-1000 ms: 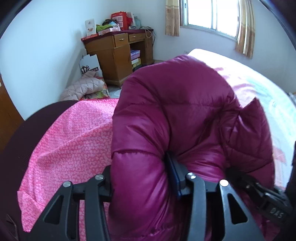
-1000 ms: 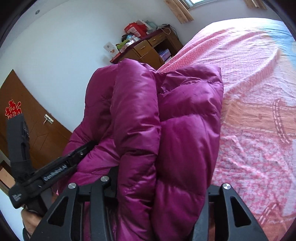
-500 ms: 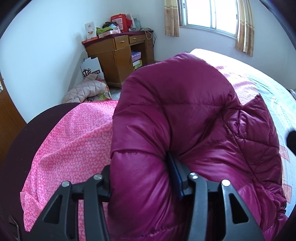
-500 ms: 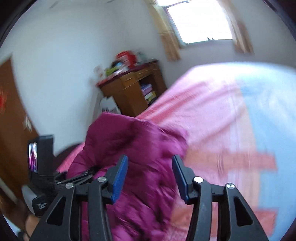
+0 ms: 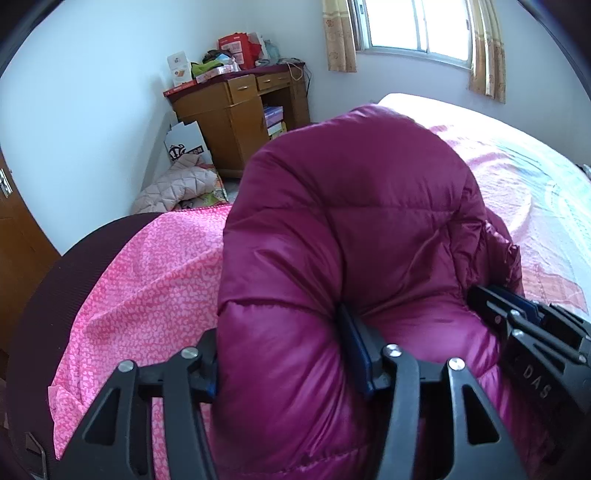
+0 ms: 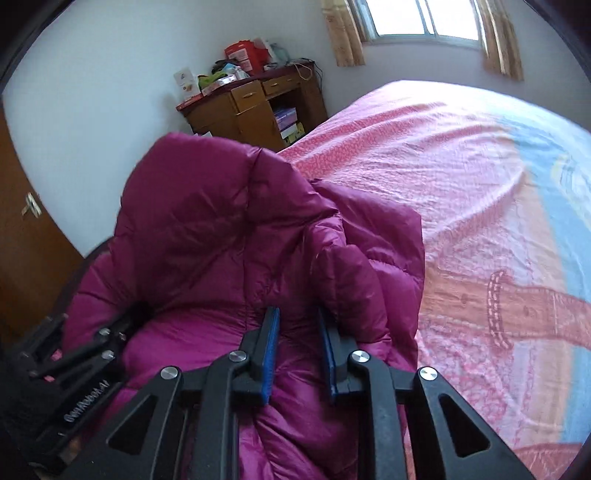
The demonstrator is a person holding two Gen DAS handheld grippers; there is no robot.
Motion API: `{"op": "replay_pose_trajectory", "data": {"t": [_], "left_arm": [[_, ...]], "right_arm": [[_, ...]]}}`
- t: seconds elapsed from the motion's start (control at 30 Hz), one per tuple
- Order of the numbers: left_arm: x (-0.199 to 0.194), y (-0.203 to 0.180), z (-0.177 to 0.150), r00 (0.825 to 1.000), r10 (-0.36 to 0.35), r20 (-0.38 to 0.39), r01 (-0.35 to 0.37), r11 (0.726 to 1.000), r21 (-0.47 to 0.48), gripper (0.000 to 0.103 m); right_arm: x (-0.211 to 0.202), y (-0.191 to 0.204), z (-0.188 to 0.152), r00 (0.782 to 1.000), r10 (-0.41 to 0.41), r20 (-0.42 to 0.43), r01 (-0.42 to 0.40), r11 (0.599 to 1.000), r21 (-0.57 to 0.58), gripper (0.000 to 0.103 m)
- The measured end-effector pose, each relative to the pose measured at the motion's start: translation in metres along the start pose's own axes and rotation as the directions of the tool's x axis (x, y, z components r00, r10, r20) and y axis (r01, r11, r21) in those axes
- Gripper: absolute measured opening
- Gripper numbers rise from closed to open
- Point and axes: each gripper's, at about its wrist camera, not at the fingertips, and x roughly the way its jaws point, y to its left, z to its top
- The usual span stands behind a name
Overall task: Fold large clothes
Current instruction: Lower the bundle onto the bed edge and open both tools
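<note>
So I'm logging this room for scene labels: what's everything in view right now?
down jacket: one, magenta, bunched on the bed's near end
bedspread: one, pink and blue, over the bed
desk: one, brown wood, in the far corner, cluttered top
quilted jacket: one, beige, on the floor by the desk
window: one, with yellow curtains
door: one, brown, left wall
left gripper: black, jaws clamped on a jacket fold
right gripper: black, blue-padded jaws narrowly apart around jacket fabric

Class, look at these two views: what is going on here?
A person with a gripper in each hand is folding a magenta puffer jacket on a pink bedspread. The left gripper is clamped on a thick roll of the jacket. The right gripper sits just beside it, its fingers around another fold, a narrow gap visible between them.
</note>
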Motion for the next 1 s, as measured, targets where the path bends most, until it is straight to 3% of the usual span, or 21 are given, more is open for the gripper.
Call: {"op": "replay_pose_trajectory", "data": {"t": [0.4,0.7,1.0], "left_arm": [[0.000,-0.015,-0.002,0.998,0.059,0.011,-0.060,0.996,0.064,0.066],[-0.006,-0.021,-0.007,0.995,0.091,0.036,-0.095,0.991,0.095,0.067],[-0.050,-0.013,-0.032,0.993,0.063,0.105,-0.078,0.986,0.145,0.070]], "right_arm": [[-0.033,-0.005,-0.026,1.000,-0.024,-0.019,0.024,0.999,0.037,0.021],[-0.084,0.005,-0.076,0.995,-0.069,0.072,0.064,0.996,0.061,0.023],[-0.122,0.004,-0.113,0.997,-0.035,0.076,0.025,0.992,0.126,0.031]]}}
